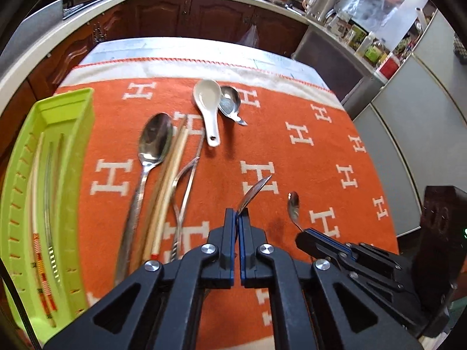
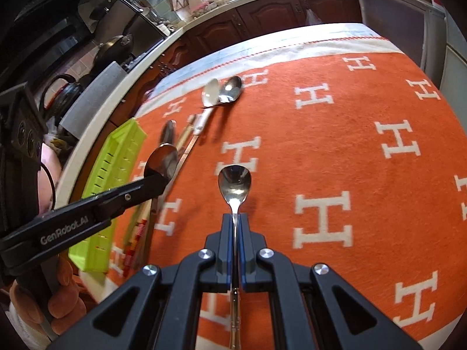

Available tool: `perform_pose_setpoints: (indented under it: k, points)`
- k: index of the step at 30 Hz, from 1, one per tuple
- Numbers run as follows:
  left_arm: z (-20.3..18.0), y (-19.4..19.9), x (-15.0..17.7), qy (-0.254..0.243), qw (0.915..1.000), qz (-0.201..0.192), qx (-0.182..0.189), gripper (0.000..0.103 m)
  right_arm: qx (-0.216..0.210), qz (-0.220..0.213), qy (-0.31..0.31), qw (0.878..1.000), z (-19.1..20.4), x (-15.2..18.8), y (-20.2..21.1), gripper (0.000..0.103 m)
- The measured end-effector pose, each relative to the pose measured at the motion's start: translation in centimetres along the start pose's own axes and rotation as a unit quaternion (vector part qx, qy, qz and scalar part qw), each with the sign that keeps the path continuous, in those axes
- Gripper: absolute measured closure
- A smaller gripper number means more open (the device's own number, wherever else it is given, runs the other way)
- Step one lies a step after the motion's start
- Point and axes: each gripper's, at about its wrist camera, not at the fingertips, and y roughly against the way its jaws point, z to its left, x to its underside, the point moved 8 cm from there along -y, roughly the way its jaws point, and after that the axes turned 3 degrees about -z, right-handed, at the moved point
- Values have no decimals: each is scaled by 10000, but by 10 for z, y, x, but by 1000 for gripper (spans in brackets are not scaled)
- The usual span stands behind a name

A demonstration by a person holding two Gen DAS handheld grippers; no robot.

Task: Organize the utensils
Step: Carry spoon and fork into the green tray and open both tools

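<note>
Both hand-held grippers are clamped tight: left hand-held gripper [image 1: 238, 214] pinches a metal spoon [image 1: 253, 190], right hand-held gripper [image 2: 235, 218] grips a teaspoon [image 2: 235, 182] by its handle, bowls pointing away over the orange cloth [image 2: 335, 145].

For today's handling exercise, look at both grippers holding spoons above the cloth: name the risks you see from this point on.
1. The left gripper pinches its spoon close to the bowl, edge-on, so it may twist or slip.
2. The right gripper holds a small spoon by a thin neck; it could pivot.
3. The tray already holds chopsticks, and the grippers are close together, so they may collide on the way there.
</note>
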Motion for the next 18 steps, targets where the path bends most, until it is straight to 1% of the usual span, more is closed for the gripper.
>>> perform_pose_setpoints:
  k: [4,9,12,14,16,18]
  points:
    - [14,34,-1,179,9996,-209,67,103,-322,39,30,9995,24,-7,0,100]
    - [42,76,-3,436,9980,-453,-27,103,-818,117,260,9962,74,-13,-5,100]
    - [67,111,-8,587,9954,-713,-264,103,-1075,155,448,9931,109,-16,-9,100]
    - [88,127,-13,710,9928,-855,-456,103,-1259,207,467,9907,129,-18,-14,100]
    - [110,138,-20,844,9895,-972,-659,103,-1421,256,448,9885,152,-22,-23,100]
    - [135,141,-25,1064,9861,-992,-799,103,-1509,300,320,9876,170,-28,-34,100]
